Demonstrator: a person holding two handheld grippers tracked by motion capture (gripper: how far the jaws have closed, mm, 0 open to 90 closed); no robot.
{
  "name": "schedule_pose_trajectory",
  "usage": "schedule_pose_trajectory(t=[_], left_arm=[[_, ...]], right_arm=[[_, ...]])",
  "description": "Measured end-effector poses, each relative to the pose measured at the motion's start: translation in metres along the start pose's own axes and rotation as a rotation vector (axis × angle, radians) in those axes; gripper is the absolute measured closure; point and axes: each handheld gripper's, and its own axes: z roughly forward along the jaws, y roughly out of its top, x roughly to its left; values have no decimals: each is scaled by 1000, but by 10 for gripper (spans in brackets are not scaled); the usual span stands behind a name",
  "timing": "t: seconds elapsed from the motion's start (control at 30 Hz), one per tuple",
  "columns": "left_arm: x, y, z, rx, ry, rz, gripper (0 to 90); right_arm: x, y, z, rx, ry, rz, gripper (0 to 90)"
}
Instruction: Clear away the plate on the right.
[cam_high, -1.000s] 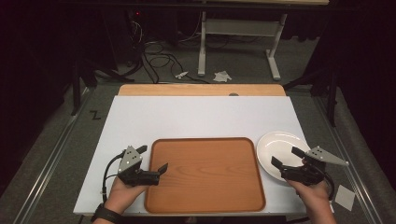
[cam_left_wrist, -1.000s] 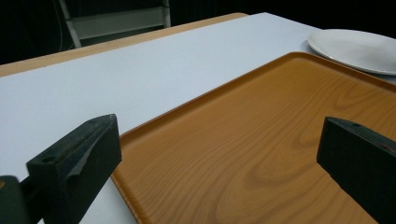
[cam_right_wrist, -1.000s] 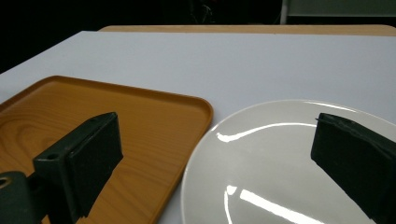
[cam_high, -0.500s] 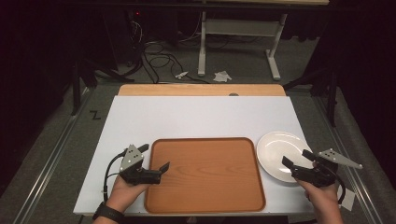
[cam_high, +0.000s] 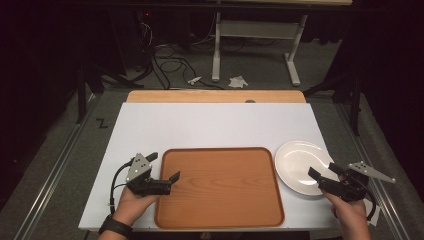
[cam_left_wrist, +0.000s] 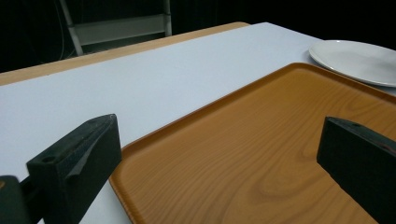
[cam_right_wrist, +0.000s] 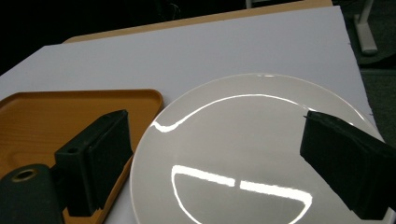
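White tabletop (cam_high: 210, 125) carries my wood-grain tray (cam_high: 220, 185) near centre, just left of a glossy round white plate (cam_high: 300, 167). My right gripper (cam_high: 331, 176) hovers wide over its near rim, jaws just narrowing; left gripper (cam_high: 170, 181) straddles the tray's left edge, wide.

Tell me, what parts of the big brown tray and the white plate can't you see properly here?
- Left gripper view: the rectangular brown wooden tray is cut off by the bottom and right edges, and the gripper's black fingers cover more of it.
- Right gripper view: the round white glossy plate has its near rim cut off by the bottom edge and its right side hidden behind a finger.
- High view: the right gripper covers the plate's near rim.
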Motion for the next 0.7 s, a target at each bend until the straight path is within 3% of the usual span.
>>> schedule_pose_trajectory(t=[0.7], left_arm=[[1,4,6,-27,-21,-10,5]], right_arm=[[-22,-17,-10,57,-67,87,155]])
